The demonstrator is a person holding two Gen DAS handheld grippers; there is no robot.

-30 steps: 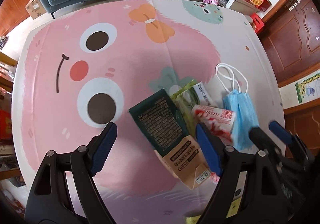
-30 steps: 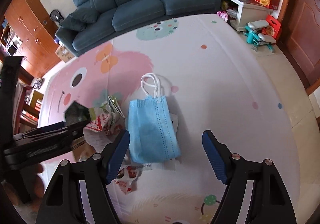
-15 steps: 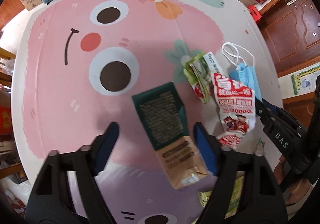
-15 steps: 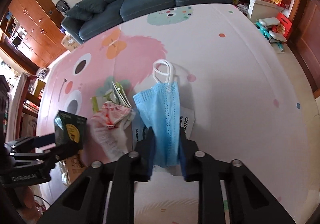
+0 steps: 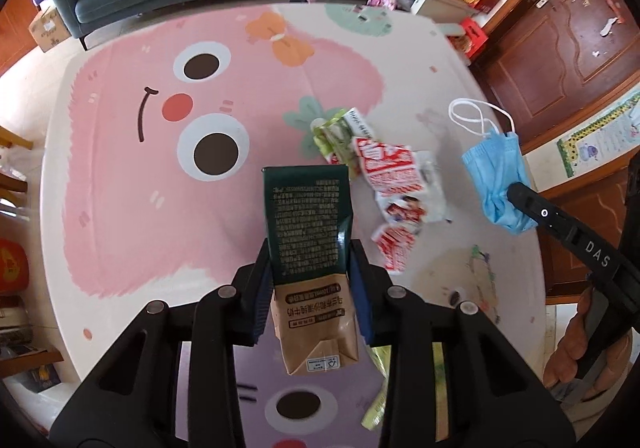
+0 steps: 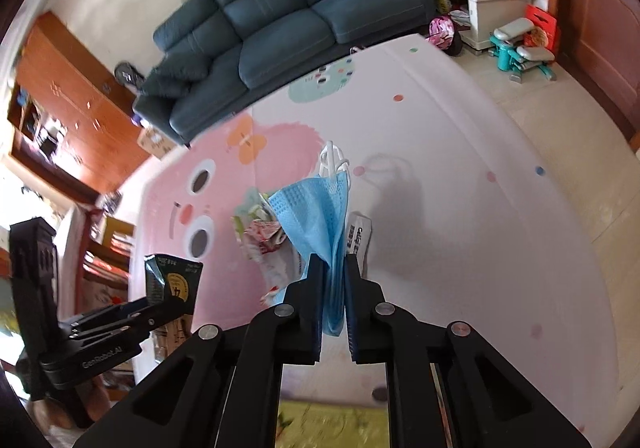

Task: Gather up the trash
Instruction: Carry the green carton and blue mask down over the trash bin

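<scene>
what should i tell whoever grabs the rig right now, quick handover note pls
Left gripper: shut on the green and brown carton, lifted off the play mat.
Right gripper: shut on the blue face mask, hanging with its ear loops upward, also off the mat.
Done: both pieces picked up.
Left: no bin is in view, so both need dropping somewhere. On the mat remain the red and white wrappers and the green packet beside them.
</scene>
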